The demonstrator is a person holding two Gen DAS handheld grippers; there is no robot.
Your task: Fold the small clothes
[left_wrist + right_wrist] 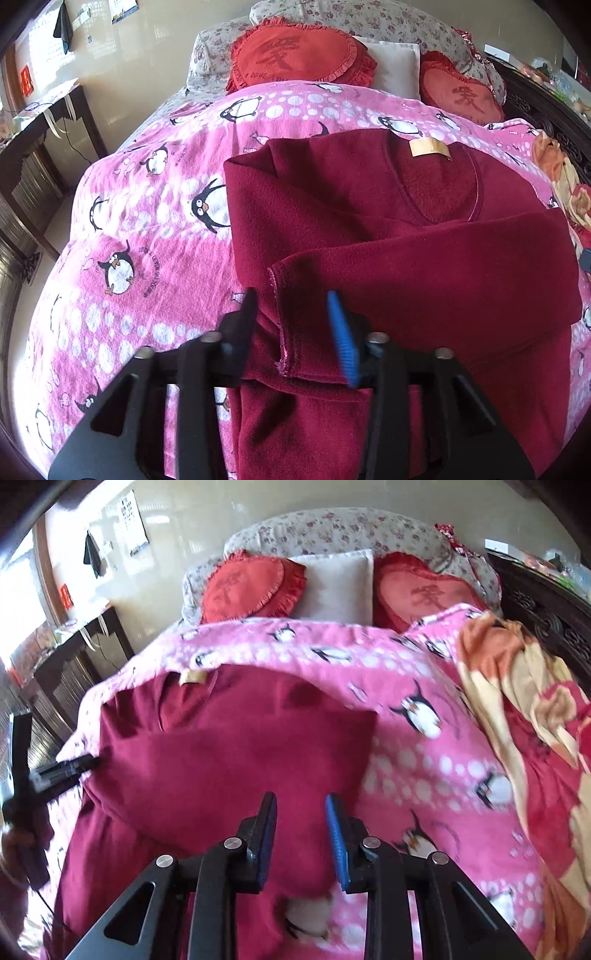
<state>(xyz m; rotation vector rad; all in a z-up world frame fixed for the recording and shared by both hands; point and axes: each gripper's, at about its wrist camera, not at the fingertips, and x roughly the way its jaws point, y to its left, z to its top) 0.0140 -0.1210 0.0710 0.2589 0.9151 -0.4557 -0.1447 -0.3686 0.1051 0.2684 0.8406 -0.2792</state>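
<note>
A dark red fleece top [388, 236] lies on the pink penguin-print blanket [147, 221], filling the centre and right of the left wrist view. Its V-neck points down the frame, with a tan label [430, 147] at the back of the collar near the top. One sleeve [424, 269] is folded across the body, and its stitched cuff [282, 325] ends in the lower middle of the frame.

The left gripper [291, 332] sits at the bottom centre with its jaws wide apart. The cuff lies between the two fingers, but they do not pinch it.

In the right wrist view the same top [221, 760] takes up the left and centre of the frame, and the picture is somewhat blurred. The right gripper [301, 834] stands at the bottom centre, jaws parted to a moderate gap, over the right edge of the garment where red cloth meets pink blanket. Nothing is clamped between its blue-padded fingers [338, 845].

At the top of both frames, two red heart-shaped cushions [295, 55] and a white pillow [336, 583] rest against a floral bolster [332, 531]. An orange and cream cloth [517, 686] lies bunched along the right side of the right wrist frame. A dark wooden table [40, 125] stands at the left edge.
</note>
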